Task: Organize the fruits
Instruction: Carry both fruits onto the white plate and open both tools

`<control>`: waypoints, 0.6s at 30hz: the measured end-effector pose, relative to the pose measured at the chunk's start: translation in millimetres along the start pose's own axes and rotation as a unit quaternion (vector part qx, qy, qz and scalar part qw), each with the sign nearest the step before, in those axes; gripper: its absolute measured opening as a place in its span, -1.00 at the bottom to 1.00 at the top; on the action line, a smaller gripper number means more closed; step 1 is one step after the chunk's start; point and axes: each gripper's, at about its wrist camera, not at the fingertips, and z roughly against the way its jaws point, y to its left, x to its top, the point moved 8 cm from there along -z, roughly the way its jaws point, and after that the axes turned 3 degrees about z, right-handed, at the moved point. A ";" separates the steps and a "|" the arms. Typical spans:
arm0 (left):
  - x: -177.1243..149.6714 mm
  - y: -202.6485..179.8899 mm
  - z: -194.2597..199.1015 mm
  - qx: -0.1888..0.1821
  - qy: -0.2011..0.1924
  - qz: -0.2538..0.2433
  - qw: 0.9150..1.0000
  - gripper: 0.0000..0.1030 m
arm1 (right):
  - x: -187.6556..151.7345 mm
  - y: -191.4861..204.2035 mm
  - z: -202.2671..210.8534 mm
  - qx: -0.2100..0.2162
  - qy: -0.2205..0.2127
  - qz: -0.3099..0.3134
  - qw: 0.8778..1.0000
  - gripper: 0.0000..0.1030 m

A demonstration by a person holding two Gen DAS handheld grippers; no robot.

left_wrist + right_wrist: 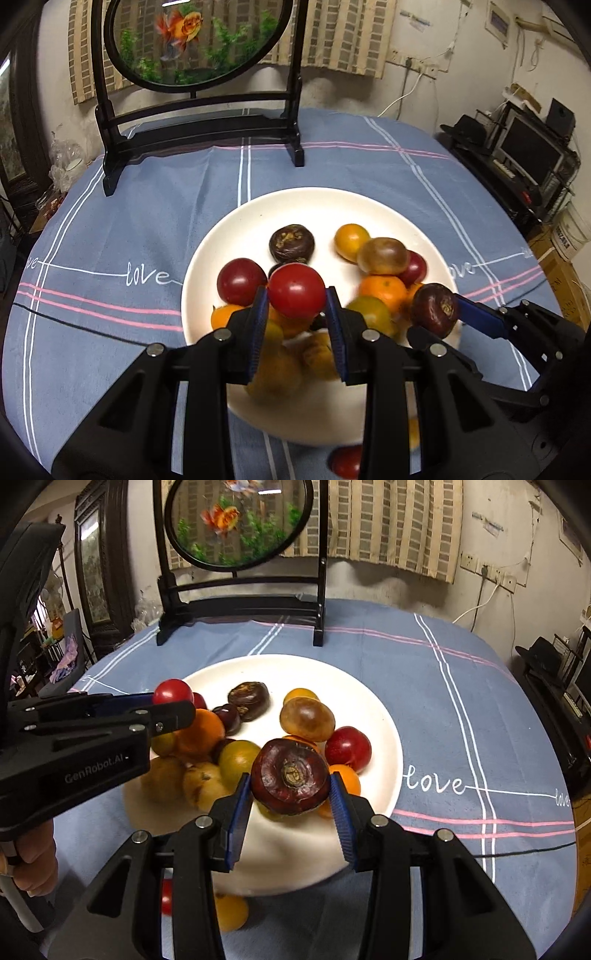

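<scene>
Right up close, the left claw (296, 295) pinches a red tomato (296, 290) above the near side of the white plate (258, 214), and beside it the right claw (291, 781) clamps a dark purple fruit (290, 777) over the plate's near-right edge. Both round and smooth, I'd say either could squirt free and roll off the table (110, 206). The heap on the plate is crowded; a drop could scatter it. Strays already lie nearer than the plate: a red one (345, 461), an orange one (231, 912). Beyond the plate stands the goldfish screen (192, 40).
</scene>
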 end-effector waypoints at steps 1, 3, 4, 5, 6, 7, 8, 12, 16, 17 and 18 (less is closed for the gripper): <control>1.4 0.7 -4.1 0.002 0.003 0.002 1.000 -0.39 | 1.4 -2.2 -2.7 -0.004 0.002 -0.001 1.000 -0.17; 3.9 1.3 -11.6 0.005 0.009 0.003 1.000 -0.39 | 4.1 -4.9 -7.9 -0.007 0.004 -0.003 1.000 -0.17; 5.1 1.9 -15.3 0.008 0.010 0.003 1.000 -0.39 | 4.9 -6.0 -11.2 -0.007 0.005 -0.003 1.000 -0.17; 6.2 2.4 -18.3 0.011 0.011 0.003 1.000 -0.39 | 6.4 -6.9 -13.9 -0.008 0.005 -0.004 1.000 -0.17; 7.0 2.6 -20.7 0.013 0.012 0.003 1.000 -0.39 | 7.8 -8.6 -16.8 -0.011 0.004 -0.006 1.000 -0.17; 8.0 3.1 -23.4 0.014 0.013 0.005 1.000 -0.37 | 9.6 -10.3 -19.2 -0.011 0.003 -0.010 1.000 -0.15; 9.5 3.5 -24.8 0.015 0.011 0.007 1.000 -0.30 | 10.6 -11.2 -20.6 -0.010 0.001 -0.013 1.000 -0.03; 14.7 6.3 -21.9 0.030 -0.006 0.008 1.000 0.18 | 13.2 -16.4 -18.5 -0.019 -0.009 -0.021 1.000 0.25; 16.2 8.3 -12.3 0.025 -0.013 0.014 1.000 0.22 | 12.3 -16.6 -7.7 -0.018 -0.021 -0.021 0.999 0.25; 15.8 9.6 -9.3 0.026 -0.015 0.016 0.999 0.24 | 11.4 -16.8 -4.8 -0.016 -0.021 -0.021 0.999 0.25; 14.7 10.6 -6.8 0.028 -0.016 0.017 0.999 0.28 | 10.1 -17.4 -2.6 -0.015 -0.022 -0.021 0.999 0.25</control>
